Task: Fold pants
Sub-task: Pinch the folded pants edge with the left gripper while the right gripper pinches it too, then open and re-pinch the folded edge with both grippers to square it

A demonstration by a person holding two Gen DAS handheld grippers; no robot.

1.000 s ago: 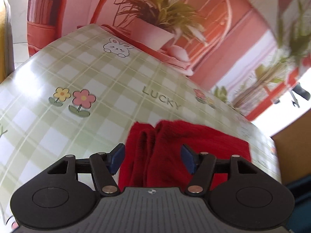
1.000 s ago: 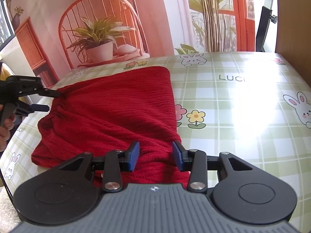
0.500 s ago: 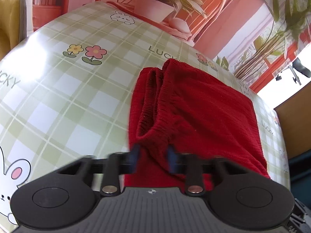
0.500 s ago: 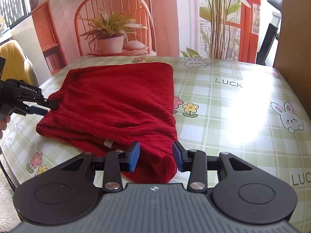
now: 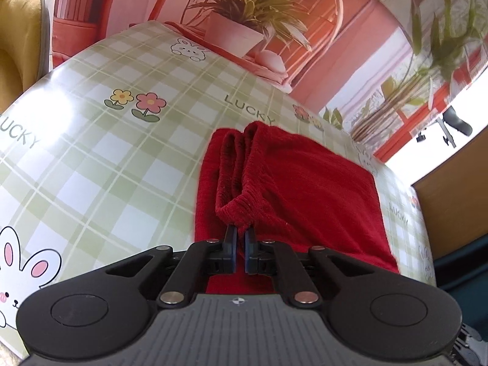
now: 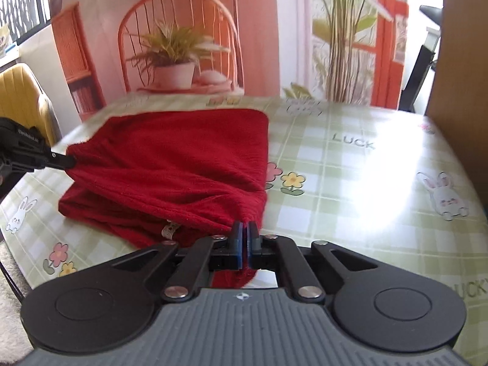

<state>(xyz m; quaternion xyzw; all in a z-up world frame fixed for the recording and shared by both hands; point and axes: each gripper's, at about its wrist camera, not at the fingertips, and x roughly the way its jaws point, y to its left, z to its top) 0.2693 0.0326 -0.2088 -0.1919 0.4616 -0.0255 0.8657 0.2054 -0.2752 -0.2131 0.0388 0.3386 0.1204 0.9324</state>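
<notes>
On the checked tablecloth [image 6: 350, 164], the right gripper [image 6: 245, 228] and left gripper [image 5: 240, 231] each pinch the red pants [image 6: 183, 158]; only the left view shows the elastic waistband [image 5: 244, 195]. Their long axis runs from one gripper to the other.

Left claw [image 5: 240, 231]: jaws clamped together on a bunched fold of the waistband, blue pads pinching red cloth.
Pants [image 5: 305, 189]: red knit, folded, lying flat apart from the pinched edge, which stands lifted.
Tabletop [image 5: 106, 164]: green plaid cover printed with flowers, rabbits and "LUCKY".
Backdrop [image 5: 244, 30]: pink printed scene with potted plant and chair.
</notes>
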